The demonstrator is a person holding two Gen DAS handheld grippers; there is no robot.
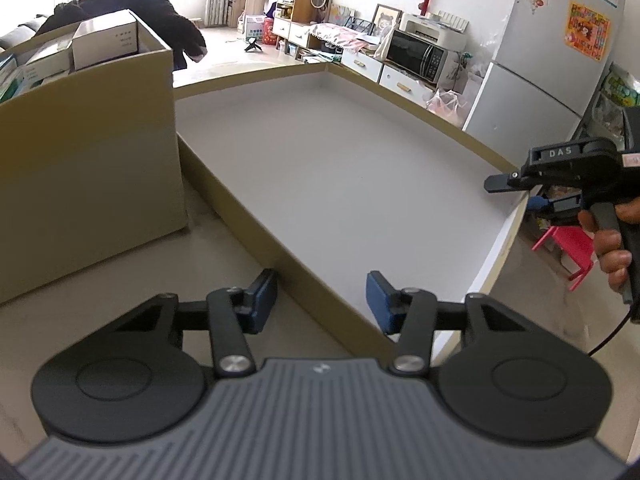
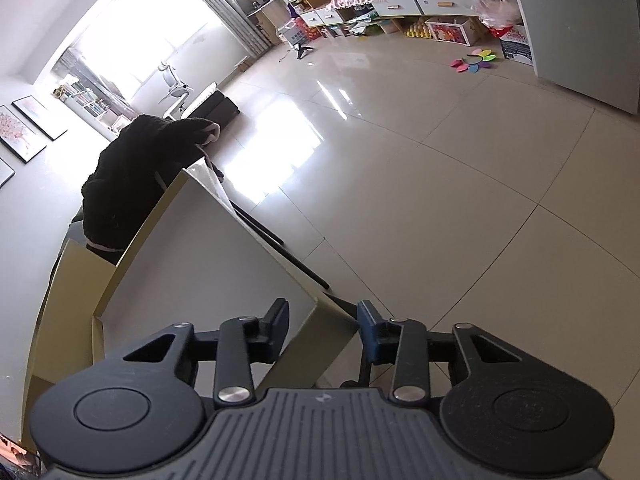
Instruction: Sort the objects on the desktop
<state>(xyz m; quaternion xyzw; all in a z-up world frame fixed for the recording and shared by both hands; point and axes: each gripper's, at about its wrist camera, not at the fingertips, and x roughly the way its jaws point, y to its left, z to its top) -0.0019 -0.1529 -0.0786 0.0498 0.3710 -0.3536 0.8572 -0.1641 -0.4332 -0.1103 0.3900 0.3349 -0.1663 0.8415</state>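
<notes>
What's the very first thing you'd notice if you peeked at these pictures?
A big shallow cardboard tray with a bare grey floor fills the middle of the tabletop. To its left stands a taller cardboard box packed with small boxes. The left gripper straddles the tray's near wall, and the right gripper straddles the wall at a corner.
</notes>
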